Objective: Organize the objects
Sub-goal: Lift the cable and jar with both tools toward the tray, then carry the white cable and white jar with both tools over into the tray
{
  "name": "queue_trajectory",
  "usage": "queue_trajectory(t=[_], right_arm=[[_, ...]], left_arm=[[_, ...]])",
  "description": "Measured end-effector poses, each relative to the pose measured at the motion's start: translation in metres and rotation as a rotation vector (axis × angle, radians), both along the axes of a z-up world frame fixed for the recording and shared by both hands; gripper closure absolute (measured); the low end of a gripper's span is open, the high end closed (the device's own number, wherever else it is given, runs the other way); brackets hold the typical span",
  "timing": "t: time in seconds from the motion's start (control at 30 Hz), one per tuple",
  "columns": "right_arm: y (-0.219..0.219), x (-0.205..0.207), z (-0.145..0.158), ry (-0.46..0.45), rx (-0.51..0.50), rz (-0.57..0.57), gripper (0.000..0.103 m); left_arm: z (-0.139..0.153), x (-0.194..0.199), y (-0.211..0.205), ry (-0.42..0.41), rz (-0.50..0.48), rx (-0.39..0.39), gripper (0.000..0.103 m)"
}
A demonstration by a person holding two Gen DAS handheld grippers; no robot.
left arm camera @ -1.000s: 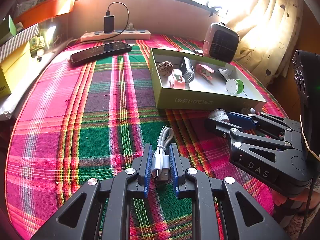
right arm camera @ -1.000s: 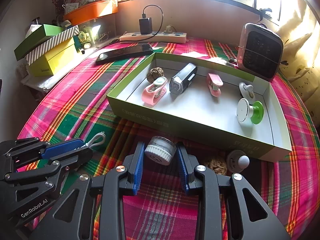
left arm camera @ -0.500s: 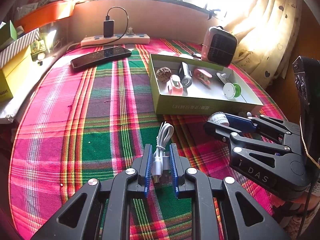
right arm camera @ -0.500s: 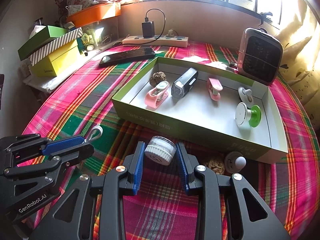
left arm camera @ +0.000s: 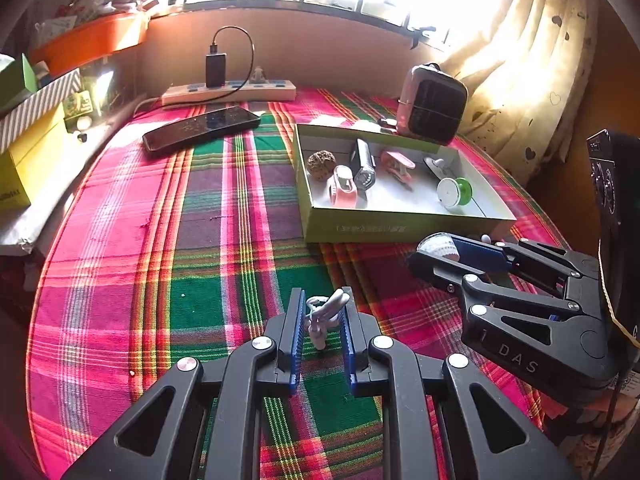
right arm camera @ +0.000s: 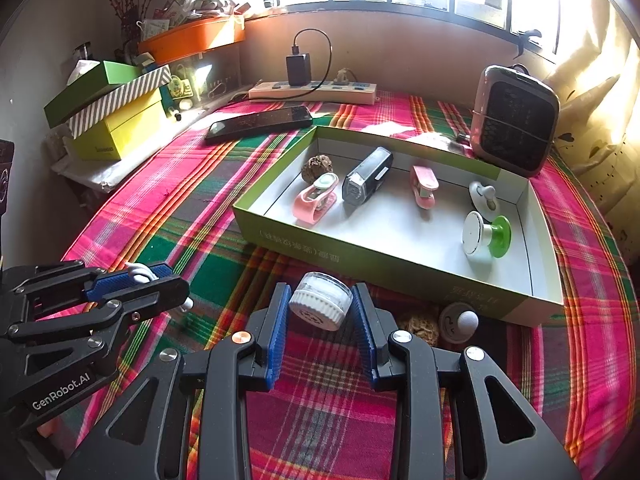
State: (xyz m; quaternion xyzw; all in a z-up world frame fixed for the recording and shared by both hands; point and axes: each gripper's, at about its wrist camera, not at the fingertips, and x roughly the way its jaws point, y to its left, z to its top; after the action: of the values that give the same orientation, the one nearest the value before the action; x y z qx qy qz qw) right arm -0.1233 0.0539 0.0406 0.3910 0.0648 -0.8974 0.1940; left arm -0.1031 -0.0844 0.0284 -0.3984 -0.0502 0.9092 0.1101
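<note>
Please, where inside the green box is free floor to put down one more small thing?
In the green box, bare floor lies along the near wall, between the pink clip and the green-and-white spool, and in the near right corner. The far side is crowded: the brown ball, the black light and the pink stapler.

Phone (right arm camera: 259, 123) nr power strip (right arm camera: 312, 92); heater (right arm camera: 514, 120) by curtain (left arm camera: 532, 80).

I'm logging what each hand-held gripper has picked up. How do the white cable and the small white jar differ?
The white cable is a thin, soft, bundled cord, squeezed narrow by the left hand-held gripper. The small white jar is rigid, round and squat with a ribbed lid, tilted, keeping the right hand-held gripper spread wider. The cable's plug hangs down; the jar has nothing dangling. Both are white, gripped above the plaid cloth, outside the green tray.
</note>
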Motion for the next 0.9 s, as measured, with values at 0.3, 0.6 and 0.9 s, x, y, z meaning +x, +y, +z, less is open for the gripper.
queue_trajectory(t=[0.3,0.6,0.9], right_arm=[[0.002,0.004,0.001,0.006,-0.008,-0.003,0.071],[0.007,0.005,0.007,0.021,-0.018,-0.009,0.07],[0.012,0.004,0.017,0.04,-0.021,-0.012,0.07]], left_arm=[[0.002,0.003,0.002,0.007,-0.003,0.002,0.088],[0.014,0.004,0.005,0.043,-0.007,-0.008,0.088],[0.025,-0.002,0.013,0.048,-0.03,0.003,0.088]])
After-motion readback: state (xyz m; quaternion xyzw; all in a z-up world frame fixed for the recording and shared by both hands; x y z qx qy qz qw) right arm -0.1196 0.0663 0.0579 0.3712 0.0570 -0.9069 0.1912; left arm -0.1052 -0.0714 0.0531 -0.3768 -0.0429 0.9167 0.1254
